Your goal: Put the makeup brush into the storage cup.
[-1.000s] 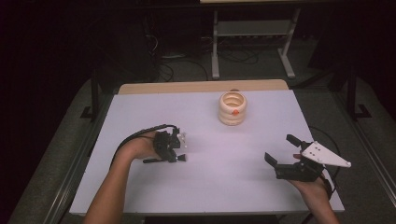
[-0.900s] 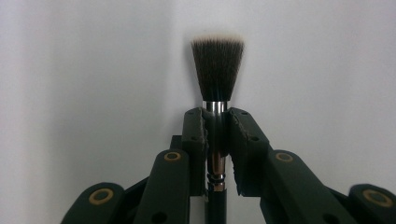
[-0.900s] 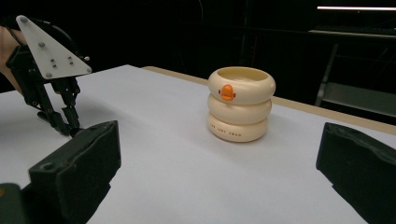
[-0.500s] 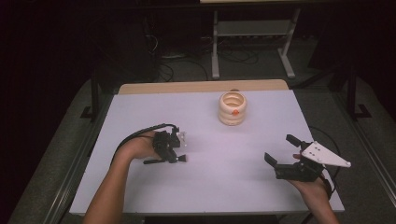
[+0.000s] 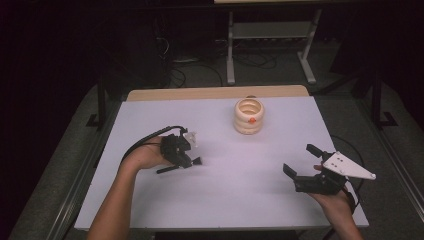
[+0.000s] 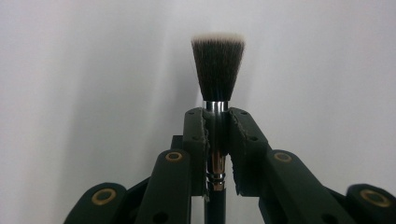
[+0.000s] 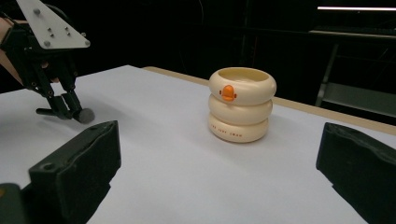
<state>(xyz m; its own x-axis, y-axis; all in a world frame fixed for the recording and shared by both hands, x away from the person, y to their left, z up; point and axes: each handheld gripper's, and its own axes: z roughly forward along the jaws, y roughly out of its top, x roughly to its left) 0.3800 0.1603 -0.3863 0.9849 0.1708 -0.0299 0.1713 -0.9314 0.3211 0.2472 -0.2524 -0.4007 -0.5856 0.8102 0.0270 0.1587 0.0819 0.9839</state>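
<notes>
A smooth, matte white table (image 5: 225, 195) with a pale wooden strip along its far edge carries a cream holder (image 5: 249, 116) shaped like three stacked rounded rings, glossy, open at the top, with a small orange knob on the upper ring; it stands upright near the far middle. The left gripper (image 5: 186, 156), toward the table's left and low over it, has its jaws clamped on a brush (image 6: 217, 74): a thin dark handle, a shiny metal ferrule just past the jaw tips, and a flared tuft of dark bristles with pale tips, lying nearly level above the tabletop. The right gripper (image 5: 303, 162), near the front right corner, holds its blocky black jaws wide apart, nothing between them, facing the holder.
</notes>
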